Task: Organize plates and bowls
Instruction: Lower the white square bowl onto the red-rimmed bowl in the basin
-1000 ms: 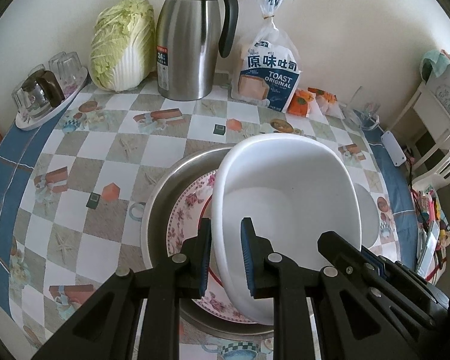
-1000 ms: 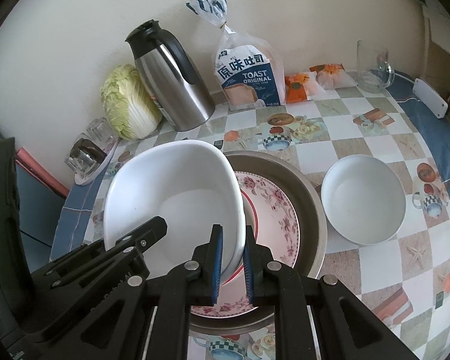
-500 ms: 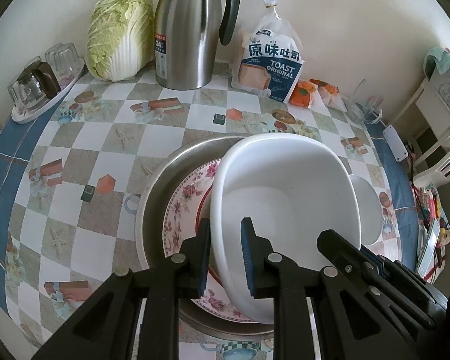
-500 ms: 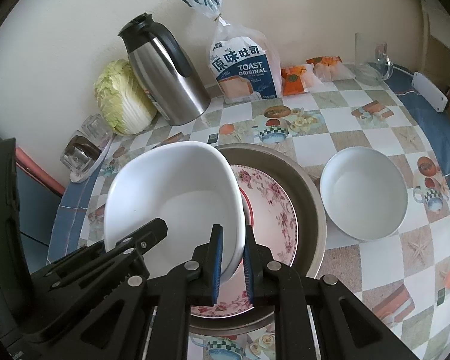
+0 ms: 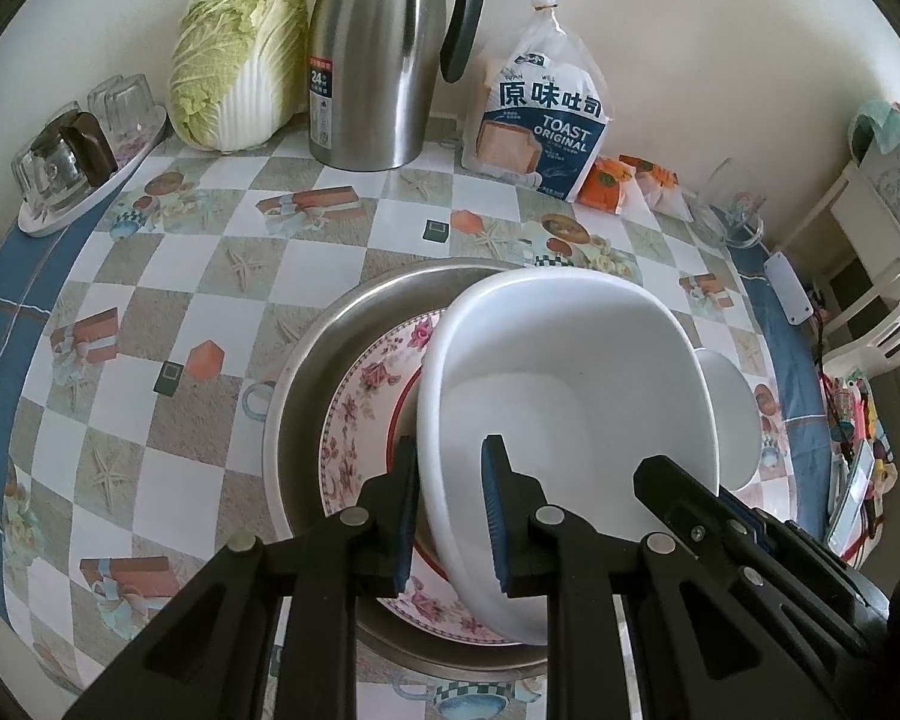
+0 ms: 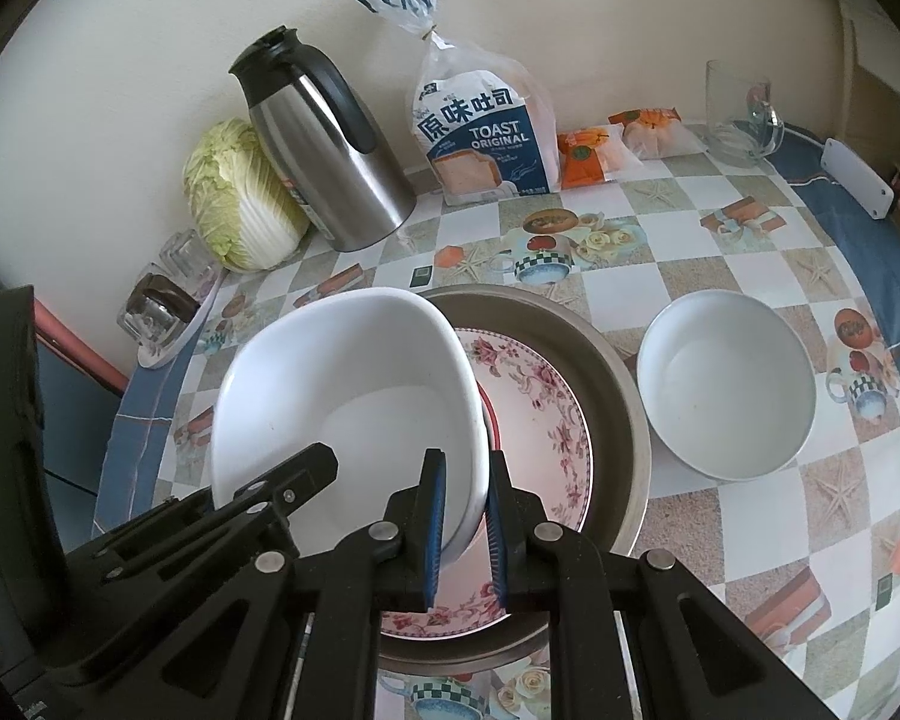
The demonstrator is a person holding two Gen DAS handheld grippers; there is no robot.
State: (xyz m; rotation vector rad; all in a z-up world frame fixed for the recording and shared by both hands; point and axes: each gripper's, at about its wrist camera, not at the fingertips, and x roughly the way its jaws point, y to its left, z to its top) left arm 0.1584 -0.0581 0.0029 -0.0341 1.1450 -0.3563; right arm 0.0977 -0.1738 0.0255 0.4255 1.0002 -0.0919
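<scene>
1. Left wrist view: left gripper (image 5: 447, 507) pinched the near left rim of the large white bowl (image 5: 570, 384); right gripper (image 6: 465, 519) pinched its near right rim.
2. Held tilted above the floral plate (image 6: 540, 414) inside the steel basin (image 6: 621, 396).
3. Judged step: stacking bowl onto plate; next calls for level lowering, then release.
4. Counted: two white bowls, smaller bowl (image 6: 729, 384) just right of the basin; one plate; one basin.

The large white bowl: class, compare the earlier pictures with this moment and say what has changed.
Nothing visibly changed: the left tool and right tool still clamp the large white bowl's rim over the floral plate in the steel pan; the small white bowl sits beside.
</scene>
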